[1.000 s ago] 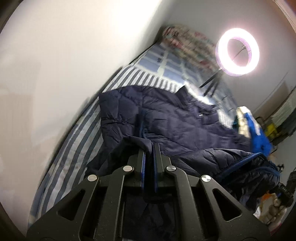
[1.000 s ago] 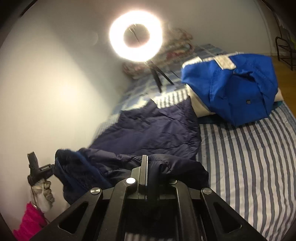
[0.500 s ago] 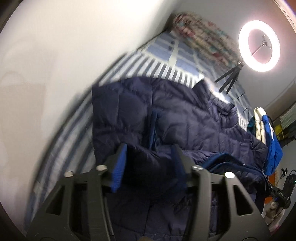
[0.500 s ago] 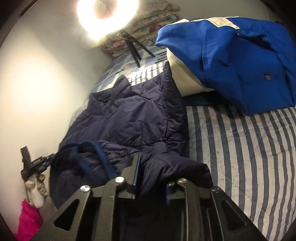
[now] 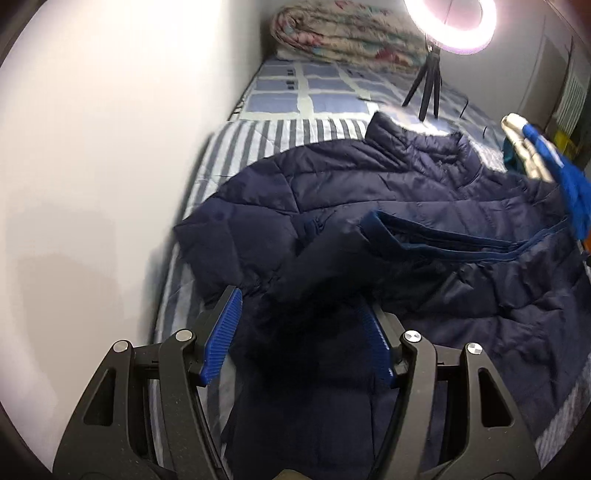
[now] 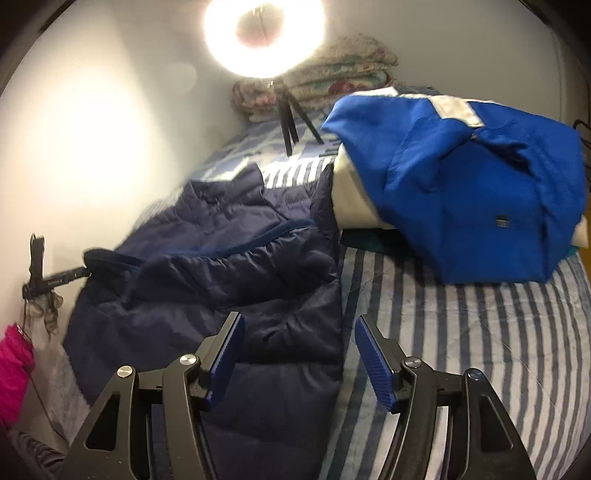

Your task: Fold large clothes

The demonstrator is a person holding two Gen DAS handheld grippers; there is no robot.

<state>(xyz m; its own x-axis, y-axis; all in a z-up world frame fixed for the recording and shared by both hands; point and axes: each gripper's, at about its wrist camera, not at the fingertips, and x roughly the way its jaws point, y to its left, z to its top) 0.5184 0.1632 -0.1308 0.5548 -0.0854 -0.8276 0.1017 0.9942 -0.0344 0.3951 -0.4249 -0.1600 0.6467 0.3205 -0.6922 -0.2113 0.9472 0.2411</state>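
Observation:
A navy quilted puffer jacket lies spread on the striped bed, its lower part folded back over itself toward the collar. In the left wrist view my left gripper hangs just above the jacket's near left edge, jaws opening; dark fabric lies between the blue pads without being pressed. The right wrist view shows the same jacket at centre left. My right gripper stands over its right hem, jaws opening, with the fabric edge lying loose between the pads.
A blue and white jacket is heaped on the bed at the right. A ring light on a tripod stands at the head of the bed before folded blankets. A white wall runs along the left. The striped sheet lies bare at right.
Both grippers were shut on jacket fabric and have opened, letting it drop onto the bed. Both have sunk closer to the jacket, and the folded part now lies flat.

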